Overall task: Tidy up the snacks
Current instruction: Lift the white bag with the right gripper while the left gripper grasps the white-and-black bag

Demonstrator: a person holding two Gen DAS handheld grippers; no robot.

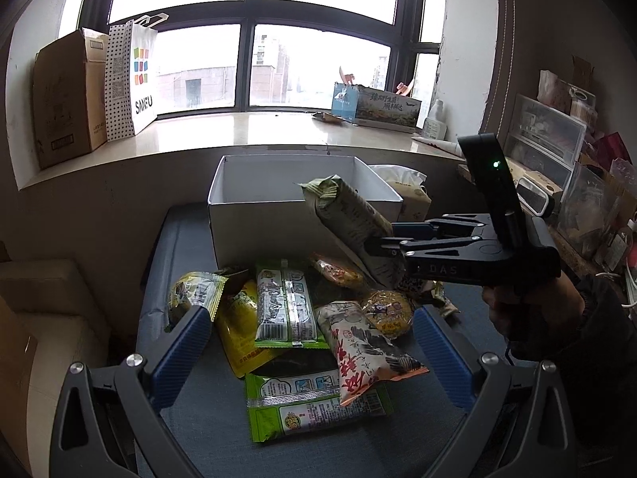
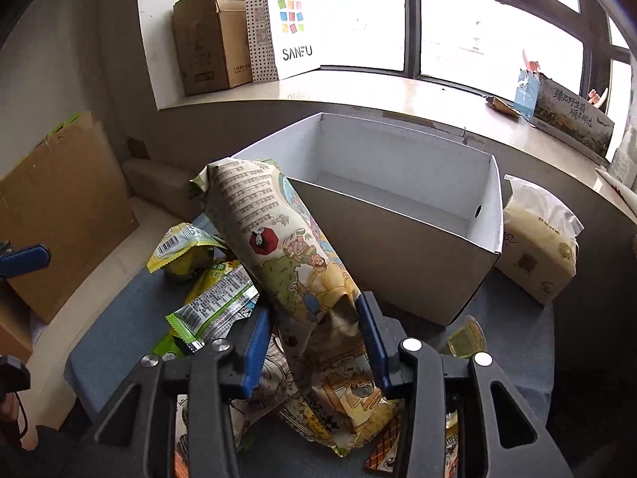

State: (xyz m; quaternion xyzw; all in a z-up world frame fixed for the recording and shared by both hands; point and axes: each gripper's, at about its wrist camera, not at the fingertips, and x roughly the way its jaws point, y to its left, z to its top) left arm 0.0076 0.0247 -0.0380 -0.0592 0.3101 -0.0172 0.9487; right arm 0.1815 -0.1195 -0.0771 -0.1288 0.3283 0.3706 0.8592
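Note:
My right gripper [image 2: 312,320] is shut on a long green-and-cream snack pack [image 2: 278,247] and holds it tilted up above the pile, in front of the open white box [image 2: 398,235]. In the left wrist view the same pack [image 1: 350,219] sticks out of the right gripper [image 1: 378,245] by the box [image 1: 254,223]. My left gripper [image 1: 312,326] is open and empty over a pile of snack bags: a green-white pack [image 1: 284,306], a yellow bag [image 1: 243,334], a red-lettered bag [image 1: 358,346].
The snacks lie on a blue-grey cushion [image 1: 191,406]. A tissue pack [image 2: 537,243] sits right of the box. On the windowsill stand a cardboard carton [image 1: 67,95], a SANFU paper bag [image 1: 131,75] and a printed box [image 1: 378,107]. Cluttered shelves [image 1: 557,151] are at the right.

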